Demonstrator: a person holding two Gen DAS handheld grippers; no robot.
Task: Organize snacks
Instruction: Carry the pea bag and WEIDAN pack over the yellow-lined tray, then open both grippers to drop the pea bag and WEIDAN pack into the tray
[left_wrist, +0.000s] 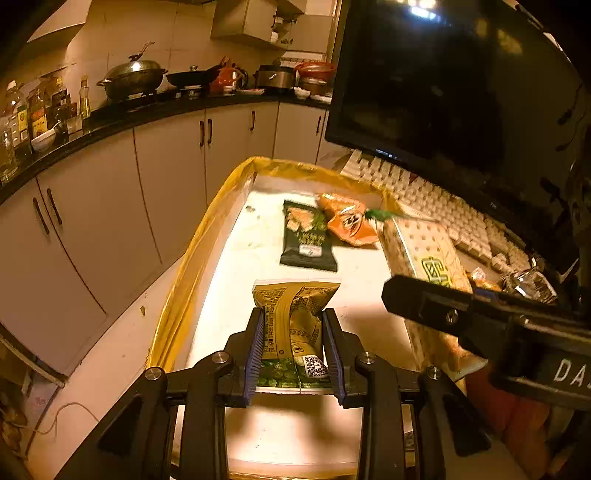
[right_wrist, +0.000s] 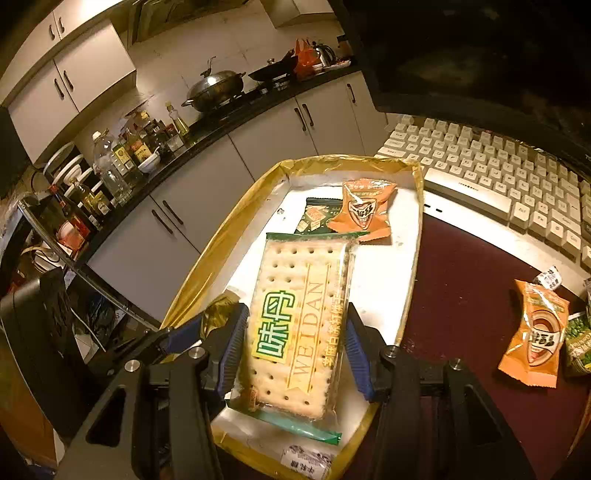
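A white tray with a yellow rim (left_wrist: 207, 236) (right_wrist: 221, 251) holds a dark green snack packet (left_wrist: 306, 236) (right_wrist: 314, 218) and an orange snack packet (left_wrist: 349, 223) (right_wrist: 364, 208) at its far end. My left gripper (left_wrist: 293, 354) is shut on a yellow-green pea packet (left_wrist: 295, 325), held over the tray. My right gripper (right_wrist: 291, 350) is shut on a long cracker pack (right_wrist: 299, 325) (left_wrist: 424, 254), also over the tray. The right gripper's body (left_wrist: 480, 317) shows at the right of the left wrist view.
A white keyboard (right_wrist: 498, 173) and a dark monitor (left_wrist: 443, 81) stand right of the tray. An orange packet (right_wrist: 535, 332) and a green one (right_wrist: 578, 343) lie on the dark red table (right_wrist: 461, 295). Kitchen cabinets and a counter with pots and bottles lie beyond.
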